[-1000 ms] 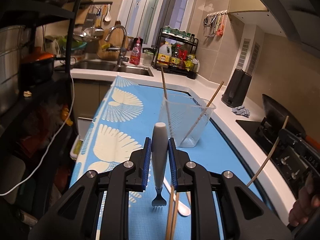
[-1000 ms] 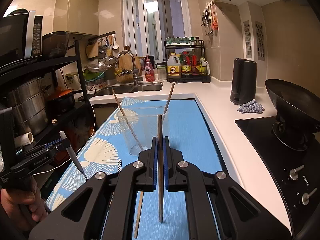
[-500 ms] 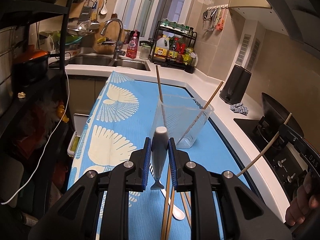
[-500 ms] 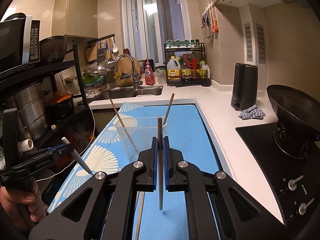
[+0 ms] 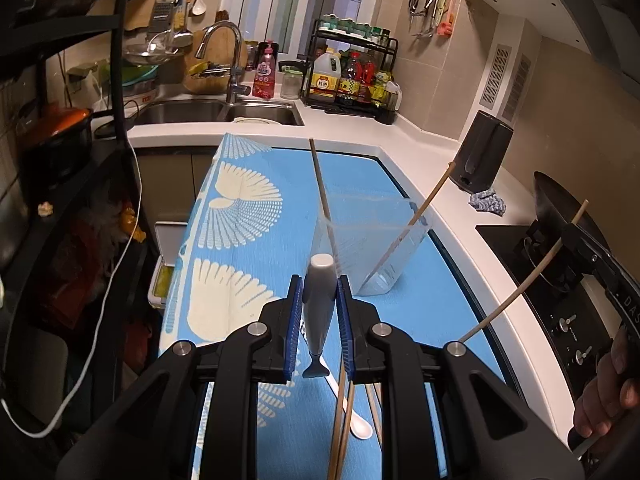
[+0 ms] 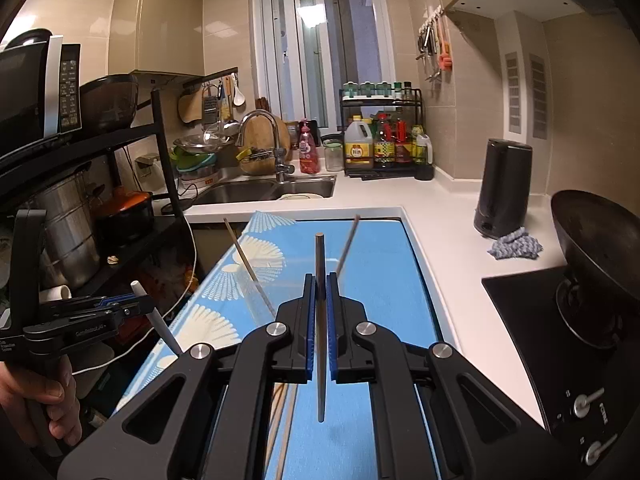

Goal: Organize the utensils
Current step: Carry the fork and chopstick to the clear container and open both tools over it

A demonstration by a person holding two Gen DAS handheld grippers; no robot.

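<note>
My left gripper (image 5: 319, 284) is shut on a grey-handled fork (image 5: 319, 312), handle up, held above the blue mat (image 5: 248, 248) just short of a clear plastic cup (image 5: 372, 252). The cup holds two chopsticks (image 5: 322, 192). My right gripper (image 6: 319, 284) is shut on a single chopstick (image 6: 320, 344), held upright in front of the cup (image 6: 288, 280). Loose chopsticks (image 5: 340, 432) and a white spoon (image 5: 360, 426) lie on the mat below the left gripper. The left gripper with its fork also shows in the right wrist view (image 6: 136, 300), and the right one in the left wrist view (image 5: 576, 236).
A sink (image 5: 224, 110) and condiment rack (image 5: 352, 80) stand at the back. A black kettle (image 6: 504, 188), a cloth (image 6: 516, 244) and a wok on the stove (image 6: 596, 256) are at the right. A black shelf with pots (image 6: 80, 216) is at the left.
Both grippers have risen and drawn a little closer to the cup, each still holding its utensil. The fork has tipped more upright in the left gripper.
</note>
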